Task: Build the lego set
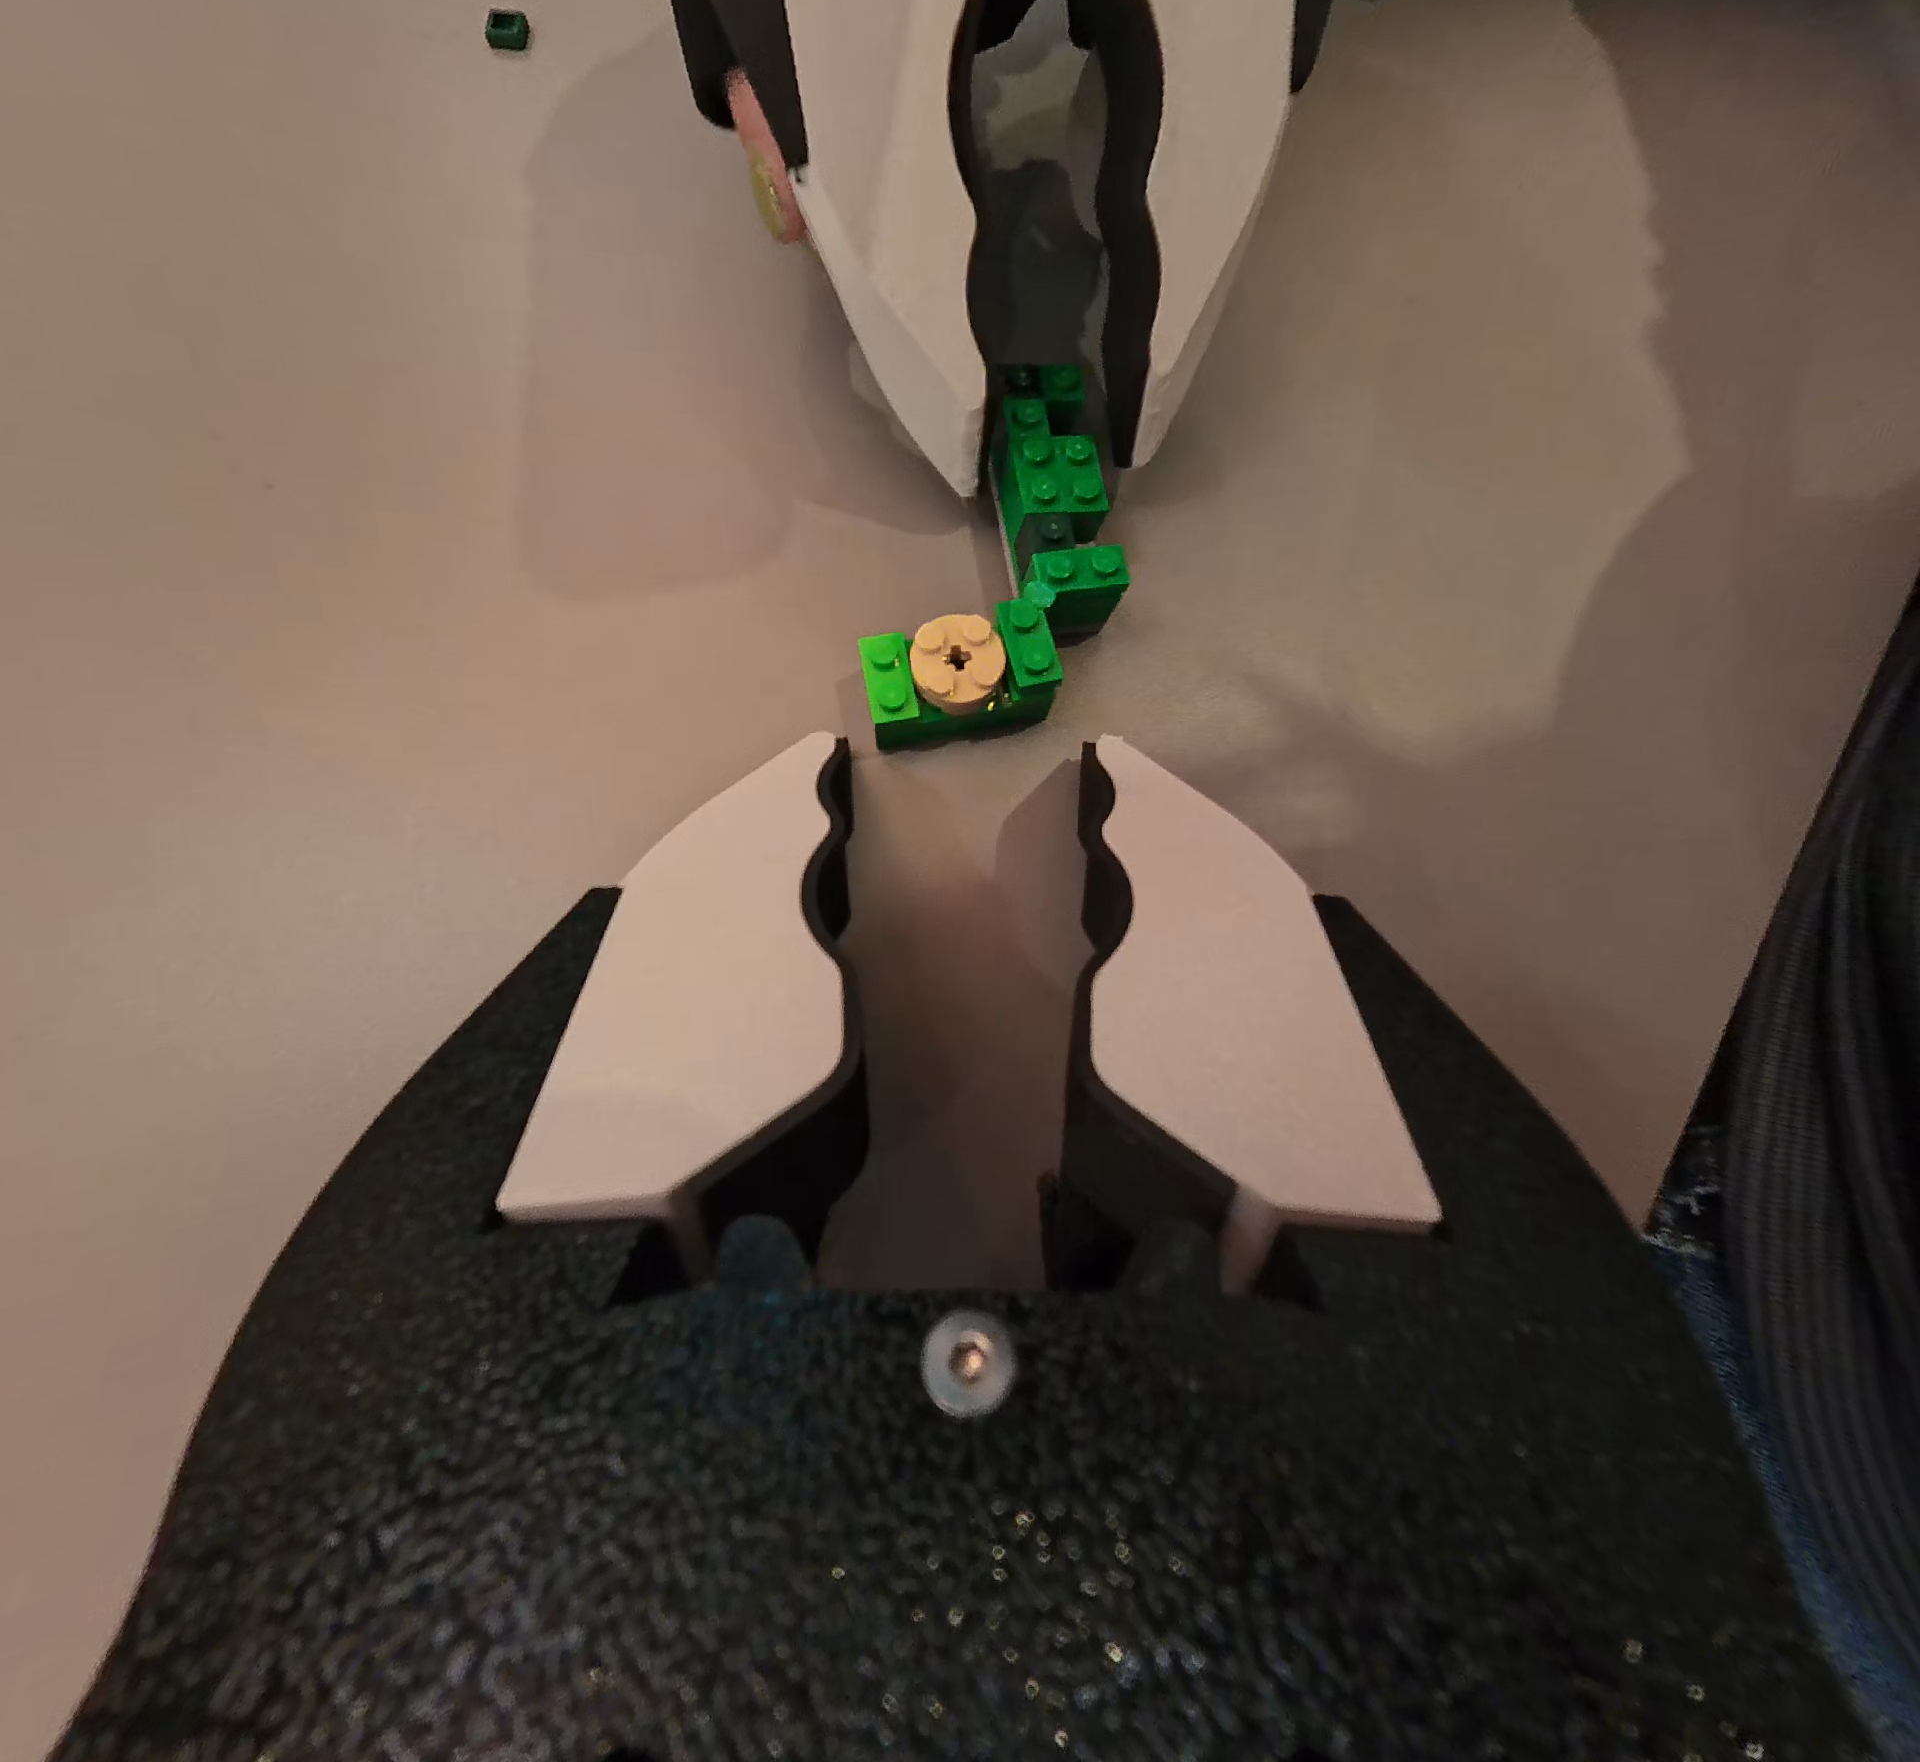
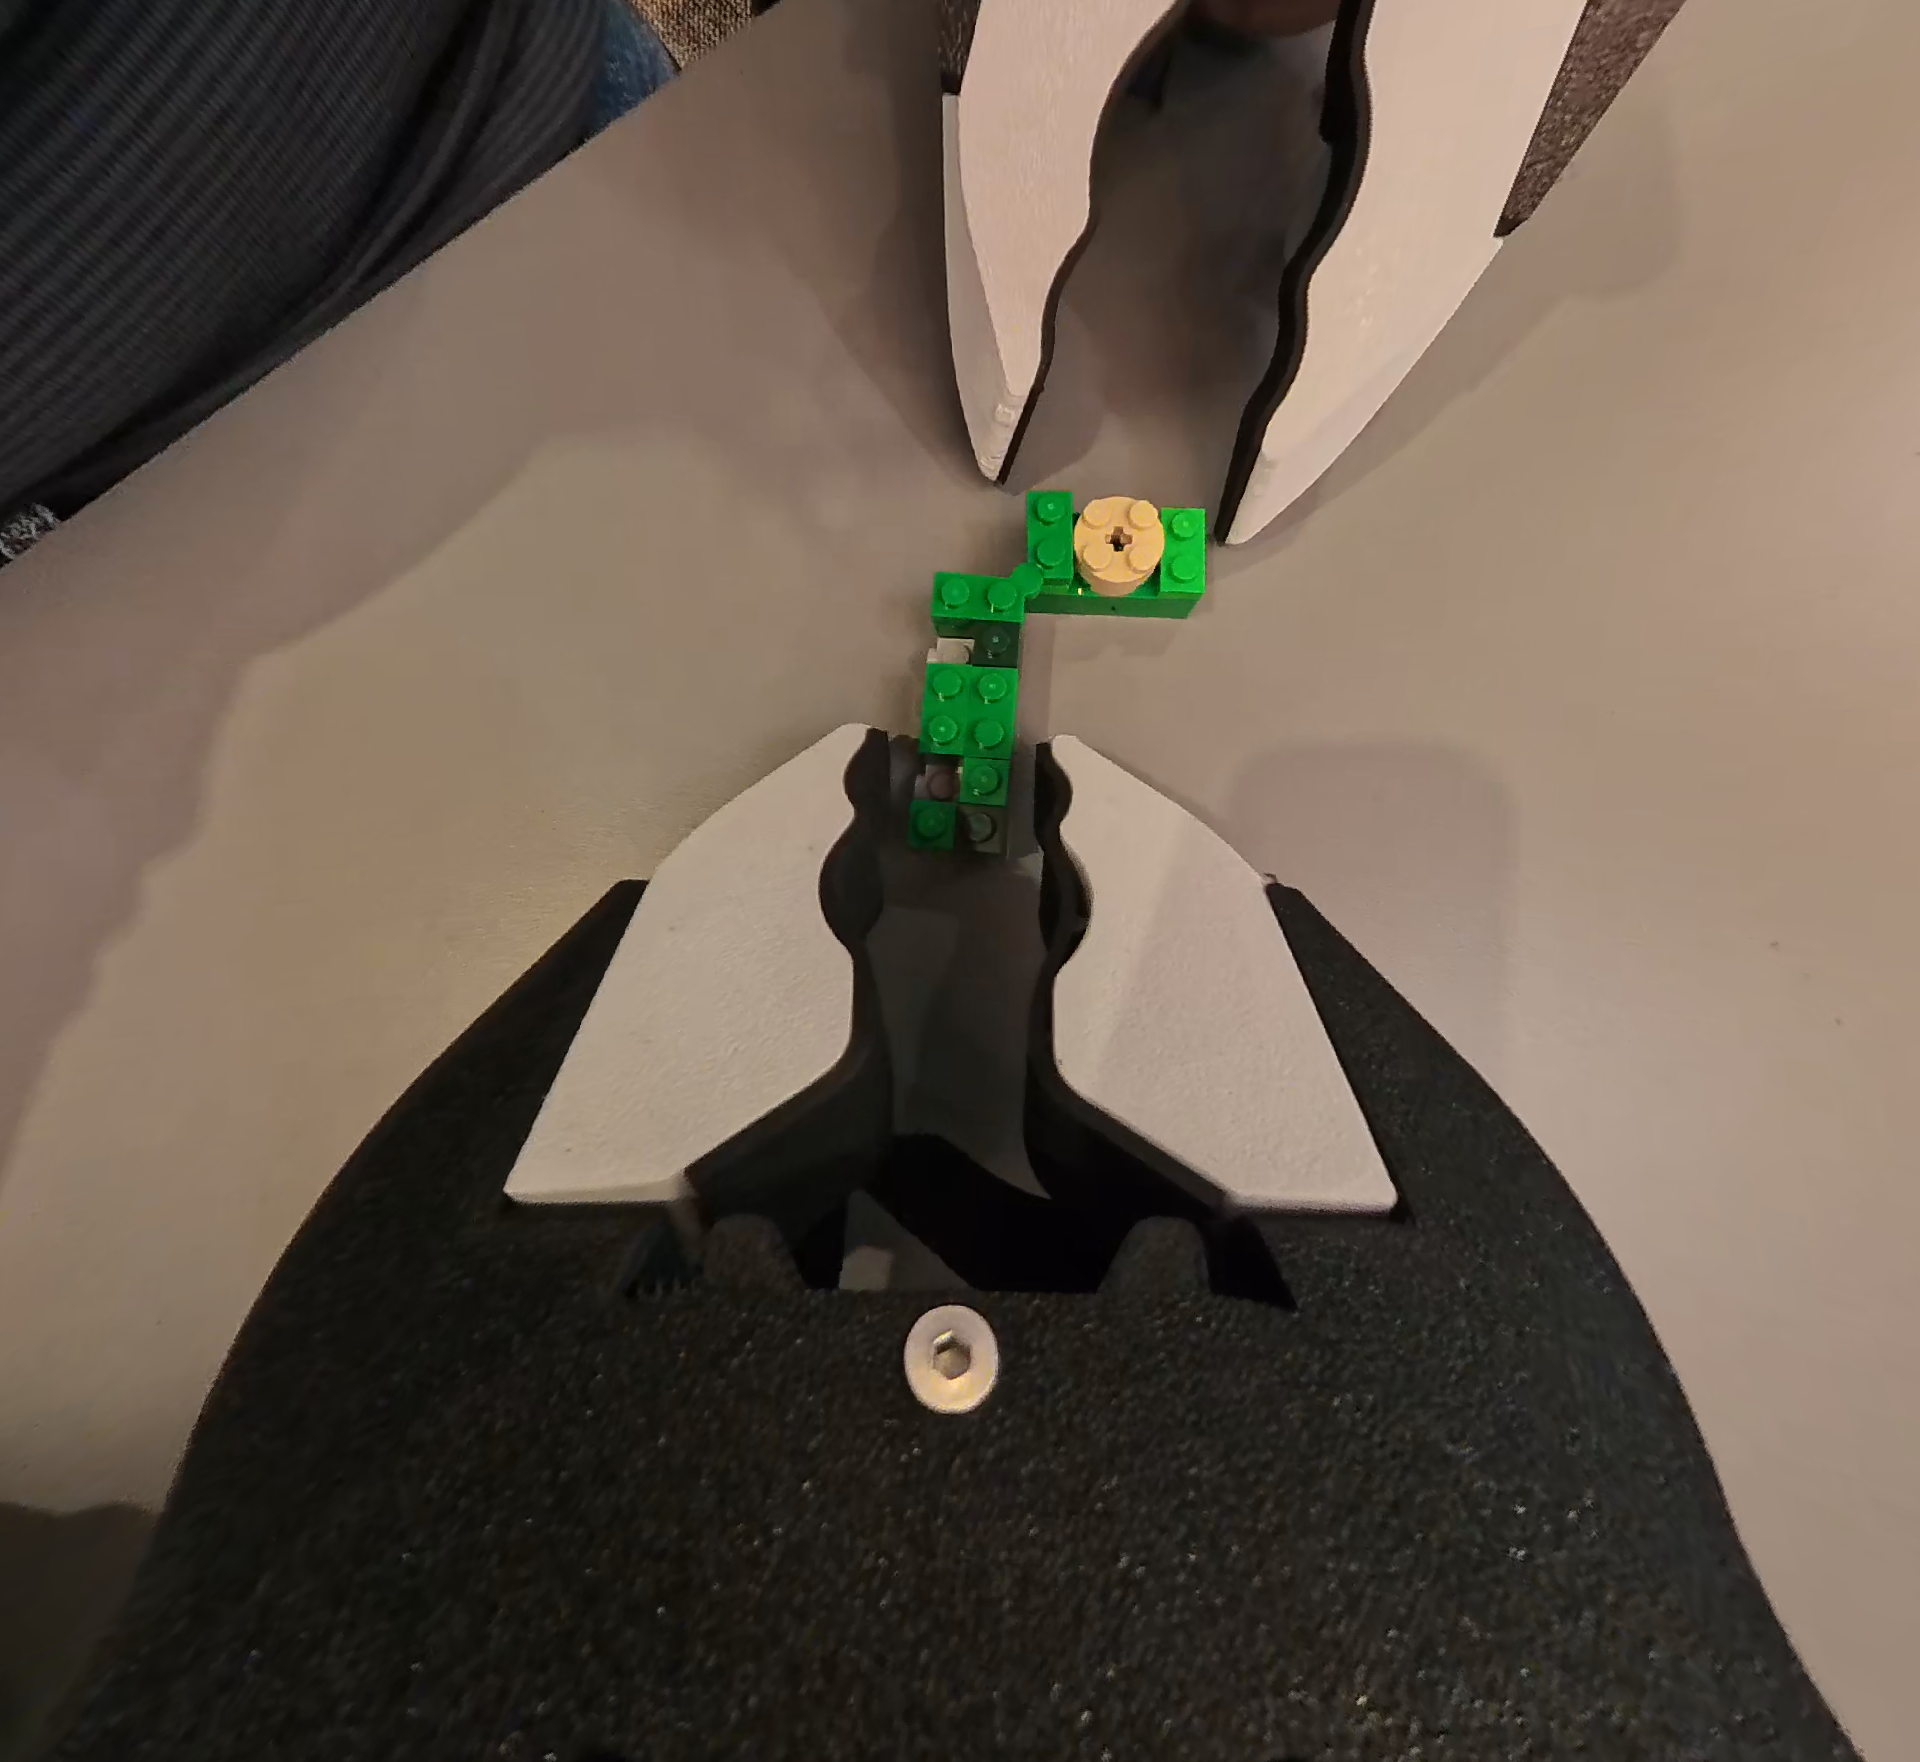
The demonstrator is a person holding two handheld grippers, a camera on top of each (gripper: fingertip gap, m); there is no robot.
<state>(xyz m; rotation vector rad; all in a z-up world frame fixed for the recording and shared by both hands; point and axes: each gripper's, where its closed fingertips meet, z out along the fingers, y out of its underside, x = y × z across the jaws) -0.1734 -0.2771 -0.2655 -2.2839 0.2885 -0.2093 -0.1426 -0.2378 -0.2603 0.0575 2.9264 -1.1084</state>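
A winding green lego assembly (image 1: 1049, 569) lies on the grey table (image 1: 312, 569), with a tan round piece (image 1: 958, 661) on its near end. My left gripper (image 1: 966, 751) is open and empty, its fingertips just short of the tan end. My right gripper (image 1: 1049, 465) reaches in from the far side and is shut on the assembly's other end. In the right wrist view, the right gripper (image 2: 961, 741) clasps the near end of the assembly (image 2: 971, 704). There the tan piece (image 2: 1117, 543) sits at the far end, in front of the open left gripper (image 2: 1117, 497).
A small dark green piece (image 1: 507, 31) lies loose at the far left. A pink piece with a yellow part (image 1: 771, 190) shows behind the right gripper. A person's striped clothing (image 2: 260, 154) is beyond the table edge (image 2: 416, 424). My hands' fingertips stand some 6 centimeters from each other. The small dark green piece (image 1: 507, 31) lies around 15 centimeters away from my right fingertips.
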